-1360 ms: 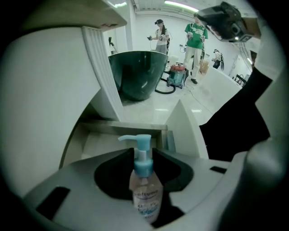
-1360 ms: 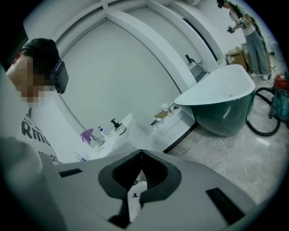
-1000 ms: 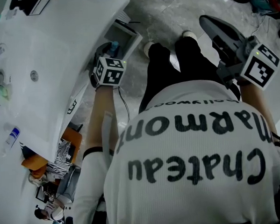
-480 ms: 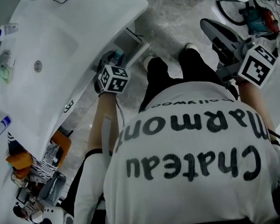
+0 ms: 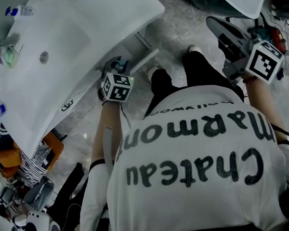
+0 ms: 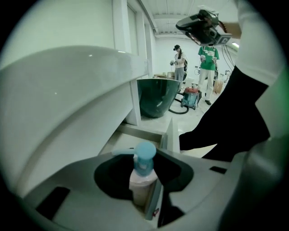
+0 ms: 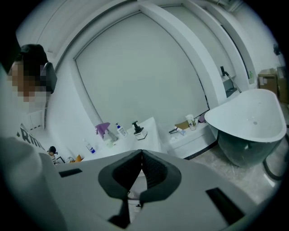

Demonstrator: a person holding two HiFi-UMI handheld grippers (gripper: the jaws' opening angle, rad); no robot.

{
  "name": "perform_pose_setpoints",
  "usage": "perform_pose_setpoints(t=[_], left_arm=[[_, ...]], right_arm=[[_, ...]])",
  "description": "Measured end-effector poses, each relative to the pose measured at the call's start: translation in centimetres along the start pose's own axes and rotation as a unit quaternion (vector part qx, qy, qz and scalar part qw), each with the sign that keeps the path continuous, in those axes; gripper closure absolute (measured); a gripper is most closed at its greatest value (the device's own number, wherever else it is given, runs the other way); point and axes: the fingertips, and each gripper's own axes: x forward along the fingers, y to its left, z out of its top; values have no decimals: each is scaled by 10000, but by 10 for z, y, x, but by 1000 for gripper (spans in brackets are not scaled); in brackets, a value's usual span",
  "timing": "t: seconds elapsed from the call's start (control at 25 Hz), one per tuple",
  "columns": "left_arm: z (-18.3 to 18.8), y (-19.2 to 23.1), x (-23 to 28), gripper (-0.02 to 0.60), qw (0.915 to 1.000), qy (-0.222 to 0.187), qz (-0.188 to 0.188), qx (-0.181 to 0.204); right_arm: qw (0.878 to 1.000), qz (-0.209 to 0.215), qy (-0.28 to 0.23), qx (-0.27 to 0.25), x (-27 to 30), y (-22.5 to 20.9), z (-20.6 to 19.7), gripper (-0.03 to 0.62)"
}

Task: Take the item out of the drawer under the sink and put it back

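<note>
Under the sink (image 5: 82, 38) at centre-left, left tool (image 5: 116, 67), jaws part-closed, grips the bottle (image 6: 142, 180) upright beside the open drawer (image 6: 135, 135), likely so it sets down standing; right tool (image 7: 139, 164), closed and empty, waits clear at upper right

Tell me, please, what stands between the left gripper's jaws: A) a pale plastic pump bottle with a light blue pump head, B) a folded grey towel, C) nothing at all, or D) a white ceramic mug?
A: the left gripper view shows the pale plastic pump bottle with a light blue pump head upright between the jaws of the left gripper, which are closed on it.
</note>
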Motion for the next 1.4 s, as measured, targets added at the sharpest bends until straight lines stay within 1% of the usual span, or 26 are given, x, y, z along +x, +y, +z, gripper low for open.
perform_pose_setpoints(t=[0.2,0.36,0.44,0.56,0.72,0.84,0.92,0.96,1.04,1.12,1.2,1.4], left_arm=[[9,-11,-15,453,9991,-322,190,-194],[23,-12,-33,453,9970,-581,386,-325],[30,-5,-43,454,9953,-713,478,-449],[40,5,-55,454,9906,-888,695,-776],[51,1,-72,454,9818,-1132,1021,-1130],[65,5,-89,453,9704,-1332,1329,-1512],[75,2,-102,453,9614,-1443,1471,-1822],[78,-1,-107,453,9558,-1498,1532,-2012],[83,-6,-118,453,9415,-1630,1699,-2410],[93,-10,-130,454,9278,-1802,1880,-2670],[107,-12,-142,453,9185,-1964,2025,-2771],[140,-19,-171,453,8993,-2349,2378,-2821]], right_arm=[[9993,194,-97,-299,6,7,14,584],[9987,348,-189,-314,5,15,19,583],[9982,477,-187,-323,12,17,27,584],[9960,804,-157,-350,28,20,40,585],[9920,1204,-108,-363,35,23,43,583],[9868,1583,22,-328,49,22,50,584],[9838,1764,132,-290,55,20,49,583],[9824,1832,196,-315,55,20,48,583],[9784,1983,340,-475,57,19,45,583],[9727,2177,457,-657,59,21,44,584],[9682,2333,506,-750,61,21,43,583],[9582,2699,590,-745,63,23,43,584]])
